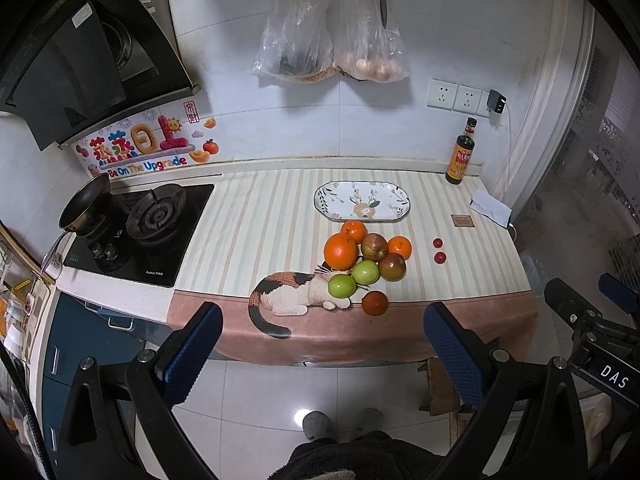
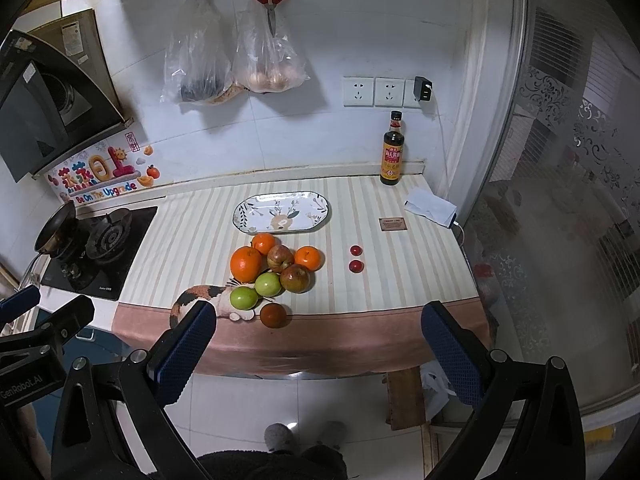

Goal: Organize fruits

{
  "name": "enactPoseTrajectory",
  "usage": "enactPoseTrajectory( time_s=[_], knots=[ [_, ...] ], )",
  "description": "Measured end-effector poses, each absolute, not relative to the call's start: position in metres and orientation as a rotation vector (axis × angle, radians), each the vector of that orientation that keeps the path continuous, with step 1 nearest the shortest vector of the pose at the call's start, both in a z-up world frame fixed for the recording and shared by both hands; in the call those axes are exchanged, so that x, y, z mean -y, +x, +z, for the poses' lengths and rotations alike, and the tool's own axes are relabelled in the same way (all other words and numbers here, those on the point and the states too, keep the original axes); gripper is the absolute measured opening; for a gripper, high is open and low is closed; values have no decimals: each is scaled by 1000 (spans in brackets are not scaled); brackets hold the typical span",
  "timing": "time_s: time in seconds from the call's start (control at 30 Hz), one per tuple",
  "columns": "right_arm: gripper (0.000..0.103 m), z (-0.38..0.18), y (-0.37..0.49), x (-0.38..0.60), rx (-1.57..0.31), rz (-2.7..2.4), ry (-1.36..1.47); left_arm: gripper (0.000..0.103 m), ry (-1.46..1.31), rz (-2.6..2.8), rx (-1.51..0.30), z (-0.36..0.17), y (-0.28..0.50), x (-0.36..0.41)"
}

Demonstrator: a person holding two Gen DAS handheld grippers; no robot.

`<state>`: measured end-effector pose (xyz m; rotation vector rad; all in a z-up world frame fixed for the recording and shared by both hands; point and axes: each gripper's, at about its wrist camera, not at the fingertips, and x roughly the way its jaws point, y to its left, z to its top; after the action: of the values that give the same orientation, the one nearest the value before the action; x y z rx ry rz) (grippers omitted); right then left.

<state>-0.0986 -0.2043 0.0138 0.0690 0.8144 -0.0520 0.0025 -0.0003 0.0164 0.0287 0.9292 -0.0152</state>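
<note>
Fruits (image 1: 362,264) sit in a tight cluster on the striped cloth (image 1: 256,220) covering the counter, well ahead of both claws. The pile holds a large orange (image 1: 340,252), two smaller oranges, two red apples (image 1: 392,267), two green apples (image 1: 342,285) and a darker orange fruit (image 1: 375,303) nearest the counter's front edge. Two small red fruits (image 1: 439,250) lie apart at about 3 o'clock from the pile. An oval patterned plate (image 1: 362,201) lies just beyond the pile at 12 o'clock, bare of fruit.

In the left wrist view, the left gripper (image 1: 323,354) hangs back from the counter over the floor tiles, its blue-padded fingers spread wide, gripping nothing and touching nothing; the pile lies toward 12 o'clock from it. In the right wrist view, the right gripper (image 2: 319,354) is likewise released, fingers wide apart and empty, with the fruits (image 2: 276,274) at roughly 11 o'clock.

A soy sauce bottle (image 2: 392,150) stands at the back edge of the counter. Two plastic bags (image 2: 236,56) hang on the wall; their contents are hard to make out. The left finger (image 2: 188,344) hides part of the cat (image 2: 196,296) printed on the cloth in the right view.
</note>
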Motion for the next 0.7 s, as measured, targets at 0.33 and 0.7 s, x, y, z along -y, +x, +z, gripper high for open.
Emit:
enactPoseTrajectory(
  time_s=[0.33,0.7],
  knots=[
    [103,17,-101,206,-809,-46,74,103,28,-14,-924,23,1,-4],
    [103,19,-103,209,-807,-38,78,103,27,-12,-921,27,0,-5]
  ],
)
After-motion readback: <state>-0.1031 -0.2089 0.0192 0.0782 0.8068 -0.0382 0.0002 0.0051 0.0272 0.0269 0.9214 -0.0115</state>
